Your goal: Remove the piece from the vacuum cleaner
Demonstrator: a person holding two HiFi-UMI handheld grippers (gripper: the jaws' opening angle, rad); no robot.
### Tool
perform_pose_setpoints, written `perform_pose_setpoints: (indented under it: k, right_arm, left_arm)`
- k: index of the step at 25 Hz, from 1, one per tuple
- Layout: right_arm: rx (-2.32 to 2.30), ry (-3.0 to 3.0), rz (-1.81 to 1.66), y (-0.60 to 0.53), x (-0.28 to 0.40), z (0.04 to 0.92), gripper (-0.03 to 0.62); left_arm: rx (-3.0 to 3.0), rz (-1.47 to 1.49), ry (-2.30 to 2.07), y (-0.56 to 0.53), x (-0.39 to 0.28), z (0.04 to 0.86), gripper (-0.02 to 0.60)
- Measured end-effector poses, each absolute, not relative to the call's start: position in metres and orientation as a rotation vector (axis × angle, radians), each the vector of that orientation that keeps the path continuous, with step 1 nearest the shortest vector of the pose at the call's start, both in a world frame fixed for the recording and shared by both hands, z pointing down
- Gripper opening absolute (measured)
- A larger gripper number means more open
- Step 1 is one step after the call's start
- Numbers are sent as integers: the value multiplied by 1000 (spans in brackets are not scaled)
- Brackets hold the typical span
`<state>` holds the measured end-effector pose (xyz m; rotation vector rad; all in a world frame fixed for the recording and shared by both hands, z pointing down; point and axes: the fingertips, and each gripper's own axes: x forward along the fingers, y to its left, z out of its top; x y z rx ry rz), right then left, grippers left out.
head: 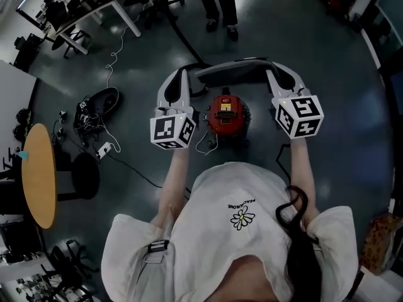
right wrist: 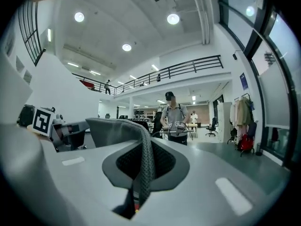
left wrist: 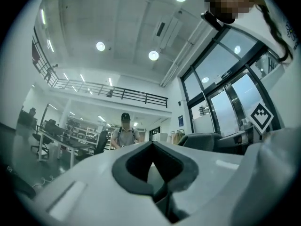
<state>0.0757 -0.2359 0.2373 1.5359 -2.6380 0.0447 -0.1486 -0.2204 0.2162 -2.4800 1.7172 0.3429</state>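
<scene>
A red canister vacuum cleaner (head: 227,113) stands on the floor in front of me. Above it hangs a long grey curved piece (head: 233,68), spanning from one raised gripper to the other. My right gripper (head: 274,73) is shut on its right end. In the right gripper view the grey piece (right wrist: 117,128) runs as a strip down between the jaws of my right gripper (right wrist: 143,161). My left gripper (head: 184,75) is at the piece's left end. In the left gripper view, the jaws of my left gripper (left wrist: 153,164) stand together, and the piece (left wrist: 202,140) leads off to the right.
A person (head: 220,5) stands just beyond the vacuum and also appears as a person (right wrist: 173,119) facing me. Desks and chairs (head: 94,11) fill the far left. A round wooden table (head: 38,175) is at the left. A black bag with cables (head: 101,102) lies on the floor.
</scene>
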Motion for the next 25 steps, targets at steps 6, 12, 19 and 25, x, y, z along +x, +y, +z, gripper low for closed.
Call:
perform_pose_setpoints:
  k: [6,12,19,25]
  right_arm:
    - [1606,-2618,77,-224,81,239,34]
    - [1608,-2622,86,-212,81,246,35]
    - [1642,-2607,112,-205,88,249,35]
    - [1664,-2600,81,-213,88,241,35]
  left_arm:
    - [-2461,334,1681,-214,-135,207,2]
    - [-2483,294,1669,-217,-122,207,0]
    - [-2502,267,1658,-215,-116,206,2]
    - [-2502,263,1655,-221,-117,203,0]
